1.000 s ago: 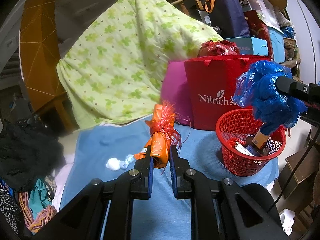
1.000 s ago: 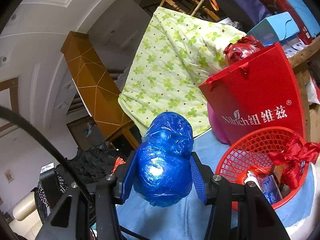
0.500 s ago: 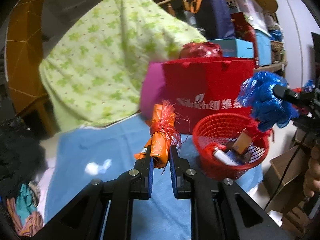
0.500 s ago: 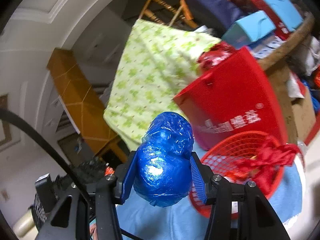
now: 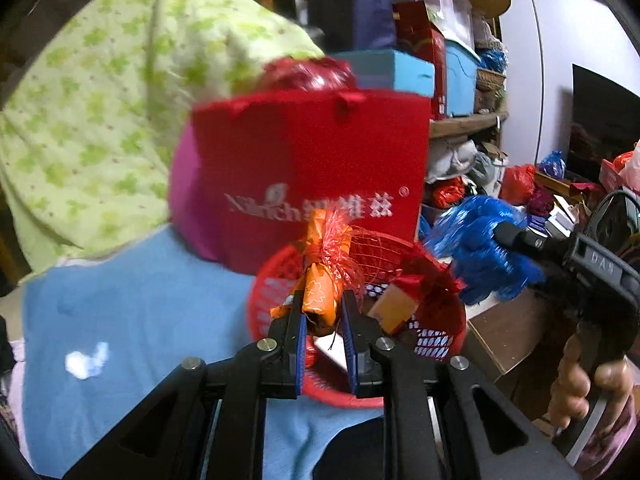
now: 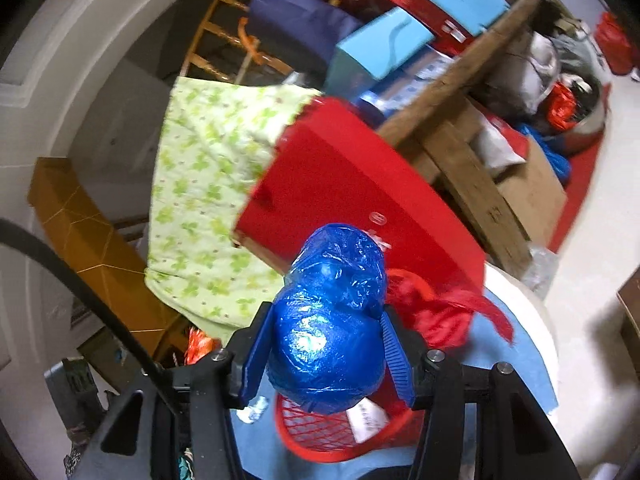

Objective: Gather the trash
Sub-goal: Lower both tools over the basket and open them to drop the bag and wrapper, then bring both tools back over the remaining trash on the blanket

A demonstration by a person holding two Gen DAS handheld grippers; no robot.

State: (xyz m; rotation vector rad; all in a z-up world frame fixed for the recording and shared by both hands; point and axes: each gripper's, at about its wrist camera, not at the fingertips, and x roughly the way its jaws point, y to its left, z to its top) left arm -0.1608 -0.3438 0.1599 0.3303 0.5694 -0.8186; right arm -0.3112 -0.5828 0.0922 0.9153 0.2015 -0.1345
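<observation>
Orange wrapper (image 5: 320,300), faint leaf print, tied with red mesh frill. Crumpled bag (image 6: 328,320): glossy blue. Basket (image 5: 276,280): red lattice. Paper bag (image 5: 308,152): red, white lettering; magenta bag (image 5: 188,200) beside it. Tabletop cloth (image 5: 140,320): light blue. Quilt (image 5: 100,100): pale green, darker green clover pattern. Tool pads (image 5: 301,340): blue on black fingers. White-blue scrap (image 5: 86,360) near cloth's left edge.

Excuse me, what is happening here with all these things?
A person is collecting trash with hand-held tongs. The left tongs grip an orange wrapper bundle above the red basket, which already holds some trash. The right tongs carry a crumpled blue plastic bag over the same basket; their jaws are opening, with the bag between them.
</observation>
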